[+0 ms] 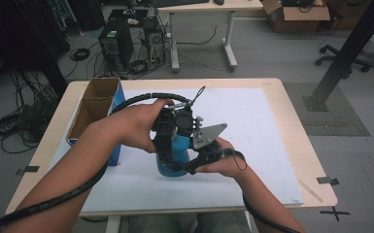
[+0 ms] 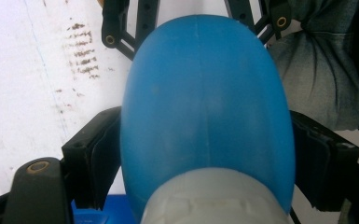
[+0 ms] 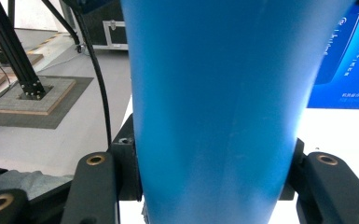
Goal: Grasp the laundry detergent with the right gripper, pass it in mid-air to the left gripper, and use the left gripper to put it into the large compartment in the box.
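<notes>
Now I am steadying the blue bottle [image 1: 174,162] upright on the white mat [image 1: 252,126] with my right gripper [image 1: 194,162] clamped around its body, while my left gripper [image 1: 167,145] is pinching the shoulder near its pale cap [image 2: 214,198], likely for twisting next.

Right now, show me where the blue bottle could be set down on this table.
Free: the white mat to the right of the blue bottle, out to the table edge, and the far strip behind the hands. Crowded: the left side, by the cardboard box, and the middle where both grippers meet.
</notes>
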The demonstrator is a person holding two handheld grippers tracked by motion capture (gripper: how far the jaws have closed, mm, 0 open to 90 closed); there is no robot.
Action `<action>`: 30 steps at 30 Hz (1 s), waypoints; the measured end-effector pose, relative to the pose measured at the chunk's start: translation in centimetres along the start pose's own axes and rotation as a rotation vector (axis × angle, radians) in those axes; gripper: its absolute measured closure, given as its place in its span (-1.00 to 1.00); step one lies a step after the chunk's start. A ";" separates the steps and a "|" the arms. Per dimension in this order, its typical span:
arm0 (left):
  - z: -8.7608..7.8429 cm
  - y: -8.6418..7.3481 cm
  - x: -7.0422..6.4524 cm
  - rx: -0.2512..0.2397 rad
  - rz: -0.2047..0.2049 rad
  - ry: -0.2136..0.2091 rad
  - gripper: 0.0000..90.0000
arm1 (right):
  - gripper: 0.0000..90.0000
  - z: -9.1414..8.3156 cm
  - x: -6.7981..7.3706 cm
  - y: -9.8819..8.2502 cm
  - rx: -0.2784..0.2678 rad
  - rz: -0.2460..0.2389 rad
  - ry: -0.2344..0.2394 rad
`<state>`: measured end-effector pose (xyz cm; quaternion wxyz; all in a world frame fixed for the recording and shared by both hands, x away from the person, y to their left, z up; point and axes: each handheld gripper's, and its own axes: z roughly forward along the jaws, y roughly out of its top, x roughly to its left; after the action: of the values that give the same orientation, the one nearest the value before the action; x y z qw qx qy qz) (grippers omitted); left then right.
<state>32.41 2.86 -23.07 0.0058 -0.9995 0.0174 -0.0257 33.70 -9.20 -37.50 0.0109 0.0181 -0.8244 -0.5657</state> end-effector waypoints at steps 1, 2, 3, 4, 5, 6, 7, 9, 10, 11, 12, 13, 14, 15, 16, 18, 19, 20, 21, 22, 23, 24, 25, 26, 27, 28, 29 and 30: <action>0.0 0.0 0.0 0.002 -0.002 -0.001 -0.52 | -0.02 0.0 0.0 0.0 0.001 0.000 0.003; 0.0 0.0 0.0 -0.001 -0.003 -0.003 -0.51 | -0.02 0.0 0.0 0.0 0.001 -0.001 0.001; 0.0 0.0 0.0 -0.004 -0.001 -0.003 -0.50 | -0.02 0.0 0.0 0.0 0.001 -0.002 0.002; 0.0 0.0 0.0 -0.006 0.000 0.000 -0.50 | -0.02 0.0 0.0 0.0 0.001 0.000 0.004; -0.1 0.0 0.0 -0.006 0.000 0.001 -0.50 | -0.02 0.0 0.0 0.0 0.000 -0.002 0.002; 0.0 0.0 0.0 -0.008 0.000 0.002 -0.50 | -0.02 0.0 0.0 0.0 -0.001 -0.001 0.003; -0.1 0.0 0.0 -0.008 0.002 0.005 -0.50 | -0.02 0.0 0.0 0.0 0.000 -0.001 0.002; -0.1 0.0 -0.1 -0.003 0.011 0.013 -0.46 | -0.02 0.0 0.1 0.0 -0.002 0.000 0.003; -0.1 0.0 -0.1 -0.003 0.013 0.016 -0.45 | -0.02 0.0 0.1 0.1 0.000 -0.004 0.004; -0.1 -0.1 -0.2 -0.007 0.012 0.018 -0.44 | -0.02 0.0 0.1 0.1 0.000 -0.004 0.005; -0.2 0.0 -0.2 -0.005 0.014 0.021 -0.43 | -0.02 0.0 0.1 0.1 -0.001 -0.001 0.005; -0.2 0.0 -0.2 -0.003 0.018 0.024 -0.41 | -0.02 0.0 0.1 0.1 -0.001 -0.003 0.005; -0.2 0.0 -0.2 -0.003 0.018 0.025 -0.40 | -0.02 0.0 0.1 0.2 -0.002 -0.002 0.004; -0.2 0.0 -0.2 -0.003 0.020 0.025 -0.40 | -0.02 0.0 0.1 0.2 -0.001 -0.003 0.006; -0.2 -0.1 -0.3 -0.003 0.022 0.027 -0.39 | -0.02 0.0 0.2 0.2 -0.002 -0.003 0.005; -0.2 -0.1 -0.3 -0.001 0.024 0.027 -0.35 | -0.02 0.0 0.2 0.2 -0.002 -0.004 0.005; -0.2 -0.1 -0.3 0.001 0.026 0.029 -0.33 | -0.02 0.0 0.2 0.2 -0.002 -0.002 0.006; -0.3 -0.1 -0.4 0.002 0.030 0.033 -0.30 | -0.02 0.0 0.3 0.2 -0.003 -0.004 0.004; -0.3 0.0 -0.4 -0.001 0.033 0.038 -0.29 | -0.02 0.0 0.3 0.3 -0.002 -0.001 0.007; -0.4 0.0 -0.4 -0.001 0.037 0.039 -0.29 | -0.02 -0.1 0.3 0.3 -0.004 -0.001 0.005; -0.4 0.0 -0.5 -0.003 0.041 0.034 -0.25 | -0.02 -0.1 0.3 0.3 -0.006 -0.002 0.002; -0.4 0.0 -0.5 -0.005 0.043 0.039 -0.20 | -0.02 -0.1 0.3 0.3 -0.012 0.008 0.004; -0.5 0.0 -0.5 -0.003 0.045 0.039 -0.20 | -0.02 -0.2 0.3 0.3 -0.014 0.007 0.003; -0.4 0.0 -0.5 -0.010 0.050 0.039 -0.19 | -0.02 -0.2 0.3 0.3 -0.014 0.007 0.002; -0.5 0.1 -0.5 -0.004 0.054 0.035 -0.19 | -0.02 -0.3 0.4 0.3 -0.011 0.000 -0.002; -0.5 0.1 -0.5 -0.009 0.052 0.032 -0.19 | -0.02 -0.3 0.4 0.3 -0.011 -0.003 -0.002; -0.5 0.1 -0.4 -0.008 0.051 0.027 -0.18 | -0.02 -0.3 0.3 0.3 -0.012 -0.006 -0.003; -0.5 0.1 -0.3 -0.006 0.051 0.023 -0.17 | -0.02 -0.3 0.4 0.3 -0.010 -0.006 -0.005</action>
<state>32.05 2.76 -22.57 0.0033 -0.9984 0.0428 -0.0369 33.35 -9.38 -37.08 0.0074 0.0190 -0.8216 -0.5697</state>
